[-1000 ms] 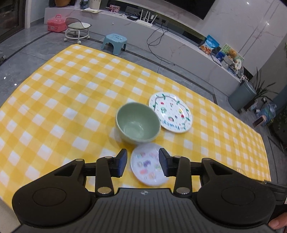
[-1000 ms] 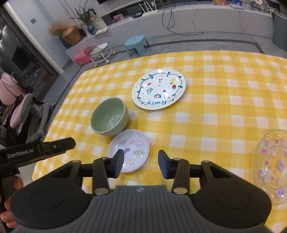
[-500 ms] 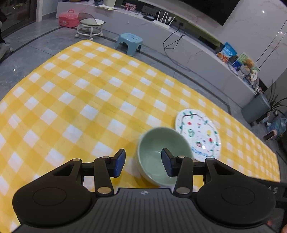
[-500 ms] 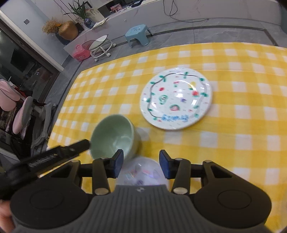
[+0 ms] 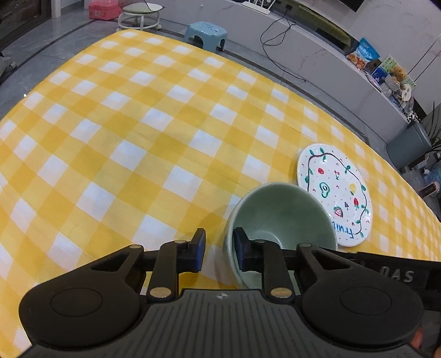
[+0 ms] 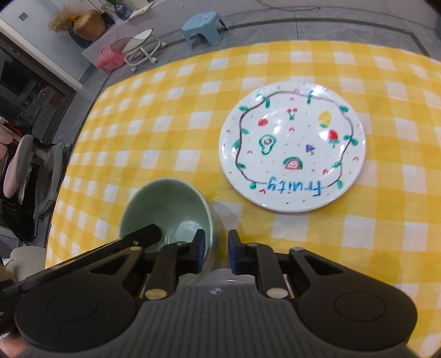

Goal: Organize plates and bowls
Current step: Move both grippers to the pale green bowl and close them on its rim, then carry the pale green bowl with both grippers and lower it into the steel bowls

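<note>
A pale green bowl (image 5: pixel 278 217) stands on the yellow checked tablecloth (image 5: pixel 137 132). My left gripper (image 5: pixel 219 252) is open and straddles the bowl's left wall, one finger inside and one outside. My right gripper (image 6: pixel 215 253) is open and straddles the bowl's (image 6: pixel 165 206) right wall in the same way. A white "Fruity" plate (image 6: pixel 292 148) lies flat beyond the bowl; it also shows in the left wrist view (image 5: pixel 335 192). A sliver of the small clear plate (image 6: pixel 228 275) shows under my right gripper.
The left gripper's arm (image 6: pixel 91 253) crosses the lower left of the right wrist view. Off the table stand a blue stool (image 5: pixel 205 30), a white wheeled stool (image 5: pixel 140 13) and a pink box (image 5: pixel 103 9). The table edge (image 6: pixel 58 176) runs at left.
Both grippers have moved forward and down to the green bowl and now straddle its rim. The small clear plate has passed out of view beneath them.
</note>
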### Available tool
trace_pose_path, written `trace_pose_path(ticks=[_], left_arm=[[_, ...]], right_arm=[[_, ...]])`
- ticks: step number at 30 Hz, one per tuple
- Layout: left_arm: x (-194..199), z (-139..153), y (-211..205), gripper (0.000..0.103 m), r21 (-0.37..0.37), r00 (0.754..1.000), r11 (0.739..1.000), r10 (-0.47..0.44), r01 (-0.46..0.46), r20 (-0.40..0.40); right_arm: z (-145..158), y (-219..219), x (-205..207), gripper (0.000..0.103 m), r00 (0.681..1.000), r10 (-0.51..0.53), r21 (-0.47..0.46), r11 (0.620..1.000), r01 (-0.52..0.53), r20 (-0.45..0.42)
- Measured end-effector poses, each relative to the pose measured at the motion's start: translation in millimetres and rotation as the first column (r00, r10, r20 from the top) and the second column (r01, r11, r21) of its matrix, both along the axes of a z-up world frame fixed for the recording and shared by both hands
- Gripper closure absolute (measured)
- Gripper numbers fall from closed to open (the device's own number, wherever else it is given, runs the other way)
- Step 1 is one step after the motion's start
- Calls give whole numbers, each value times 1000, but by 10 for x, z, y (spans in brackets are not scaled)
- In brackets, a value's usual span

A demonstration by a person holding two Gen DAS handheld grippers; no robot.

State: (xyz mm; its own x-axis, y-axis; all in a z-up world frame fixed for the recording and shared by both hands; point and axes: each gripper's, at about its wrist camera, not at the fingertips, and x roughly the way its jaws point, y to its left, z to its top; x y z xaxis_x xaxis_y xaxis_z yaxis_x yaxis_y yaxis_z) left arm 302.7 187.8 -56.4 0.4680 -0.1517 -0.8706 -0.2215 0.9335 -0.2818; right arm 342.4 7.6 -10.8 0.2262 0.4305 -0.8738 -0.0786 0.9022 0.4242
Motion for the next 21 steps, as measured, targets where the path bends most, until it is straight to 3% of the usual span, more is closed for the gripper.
trace_pose_path(ticks=[3,7,12,21], left_arm=[[19,-12,-28,90,-8,1000,1000,-7,7,-1],[34,17,-74,91,6,1000,1000,-9,9,-6],[1,70,-32,93,-26,1000,1000,12,-12,-4],[-299,562,-63,93,-33,998,999,27,-26,53]], right_arm=[[-74,46,15,90,1000,4,4,1000,-4,-16],[-87,102,17,93,1000,13,-14,1000,-13,-7],[-56,85,-1,94,1000,-11,-15,1000,11,-11],[436,-29,-276,94,999,-18,45,999,16,37]])
